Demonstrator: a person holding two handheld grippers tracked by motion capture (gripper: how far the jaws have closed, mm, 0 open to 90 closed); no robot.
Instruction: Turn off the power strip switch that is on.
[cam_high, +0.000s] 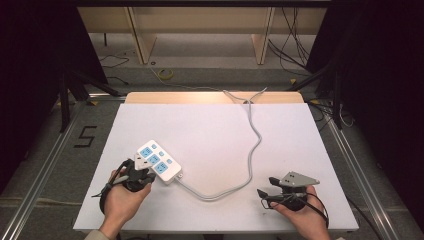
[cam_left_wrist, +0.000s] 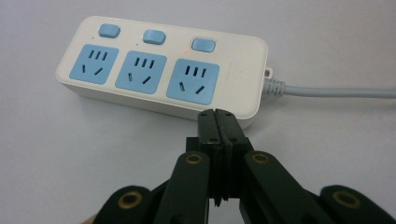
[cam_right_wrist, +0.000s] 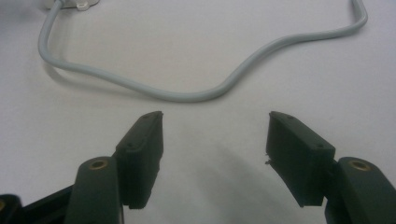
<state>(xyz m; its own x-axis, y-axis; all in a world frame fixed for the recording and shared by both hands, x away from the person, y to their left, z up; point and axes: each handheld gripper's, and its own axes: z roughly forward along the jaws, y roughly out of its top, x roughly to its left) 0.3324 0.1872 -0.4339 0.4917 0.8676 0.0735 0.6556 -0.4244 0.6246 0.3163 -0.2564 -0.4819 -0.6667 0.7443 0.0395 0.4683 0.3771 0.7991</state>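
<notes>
A white power strip (cam_high: 159, 162) with three blue sockets lies on the white surface (cam_high: 210, 130), left of centre and turned at a slant. Each socket has a blue switch beside it, and in the left gripper view a small red light (cam_left_wrist: 186, 51) glows by the switch nearest the cord end. A grey cord (cam_high: 250, 150) leaves the strip's near end, loops toward the person, then curves up and away to the far edge of the surface.

The left claw (cam_left_wrist: 217, 122) is clenched, its jaws pressed flat together with nothing between them. Its tips sit at the strip's near long edge, below the socket closest to the cord; whether they actually touch the casing is hard to tell from this angle. In the high view the left claw (cam_high: 141, 167) lies just beside the strip's lower left side.

The right claw (cam_right_wrist: 215, 135) is released, jaws wide apart over bare surface, with the cord's loop curving just beyond its tips. In the high view the right claw (cam_high: 265, 187) rests low at the right, well apart from the strip.
</notes>
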